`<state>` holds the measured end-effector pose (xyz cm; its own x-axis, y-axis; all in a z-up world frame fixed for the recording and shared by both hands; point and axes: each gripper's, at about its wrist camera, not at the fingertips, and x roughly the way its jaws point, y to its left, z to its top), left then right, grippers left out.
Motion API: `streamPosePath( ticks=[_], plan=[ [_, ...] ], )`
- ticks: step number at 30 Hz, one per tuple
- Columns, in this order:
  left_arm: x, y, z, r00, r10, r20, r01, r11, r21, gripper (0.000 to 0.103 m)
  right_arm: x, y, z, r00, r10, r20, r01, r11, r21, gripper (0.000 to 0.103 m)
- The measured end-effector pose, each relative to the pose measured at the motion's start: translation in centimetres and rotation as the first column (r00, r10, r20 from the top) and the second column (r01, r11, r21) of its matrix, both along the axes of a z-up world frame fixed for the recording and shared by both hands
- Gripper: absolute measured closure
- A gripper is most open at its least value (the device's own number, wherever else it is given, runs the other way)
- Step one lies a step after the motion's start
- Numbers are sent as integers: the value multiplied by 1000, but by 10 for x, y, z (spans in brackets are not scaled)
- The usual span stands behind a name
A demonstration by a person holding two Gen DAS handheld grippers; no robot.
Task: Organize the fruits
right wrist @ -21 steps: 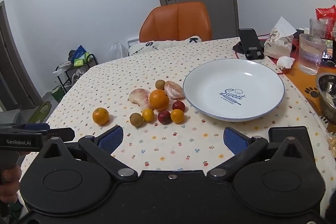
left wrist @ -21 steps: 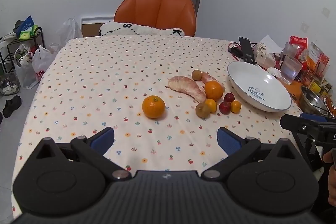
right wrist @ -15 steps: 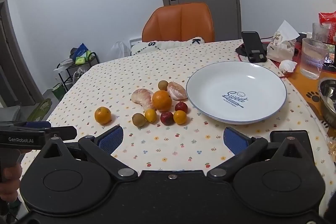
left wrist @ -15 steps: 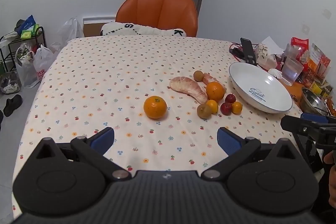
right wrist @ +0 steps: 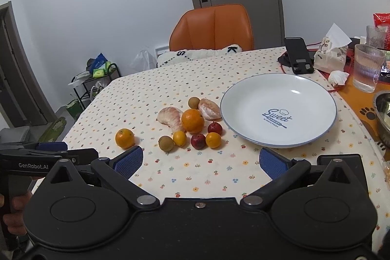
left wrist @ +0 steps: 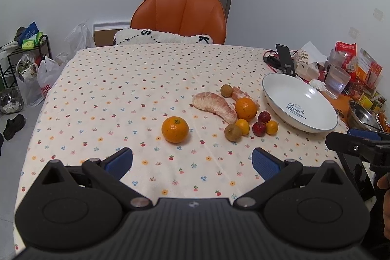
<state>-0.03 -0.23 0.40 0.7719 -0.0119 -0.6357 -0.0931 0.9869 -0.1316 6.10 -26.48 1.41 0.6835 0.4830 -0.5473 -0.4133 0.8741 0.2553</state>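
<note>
Both tongs (left wrist: 192,160) (right wrist: 201,161) agape above tablecloth (left wrist: 121,99)

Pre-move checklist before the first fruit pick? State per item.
1. Left gripper open, nothing held: ok.
2. Right gripper open, nothing held: ok.
3. Plate holds no fruit, room to receive: ok.
4. Lone orange stands apart from the cluster, free on all sides: ok.
5. Cluster access: the big orange touches the pomelo segment and small fruits crowd its front: not ok for a clean grip.
6. Clutter by the plate: glass and phone sit just beyond its far rim; whether they leave swing room: cannot tell.
</note>
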Motion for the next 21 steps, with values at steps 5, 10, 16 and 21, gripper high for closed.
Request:
streamPosePath(
  ticks=[5,10,16,21],
  plan=[
    [2,-1,1,1000,-3,2,3,1000,1,0,3,-1,-1,1000,1,-5,-1,1000,1,0],
    [3,-2,1,1000,-3,2,3,1000,0,0,4,-2,-2,1000,5,-8,-5,1000,0,0],
    [4,-3,1,1000,-6,4,6,1000,0,0,4,-2,-1,1000,4,-3,-4,1000,-2,0],
    [5,-2,1,1000,-7,6,7,1000,0,0,4,-2,0,1000,4,-3,-4,1000,0,0]
  ],
)
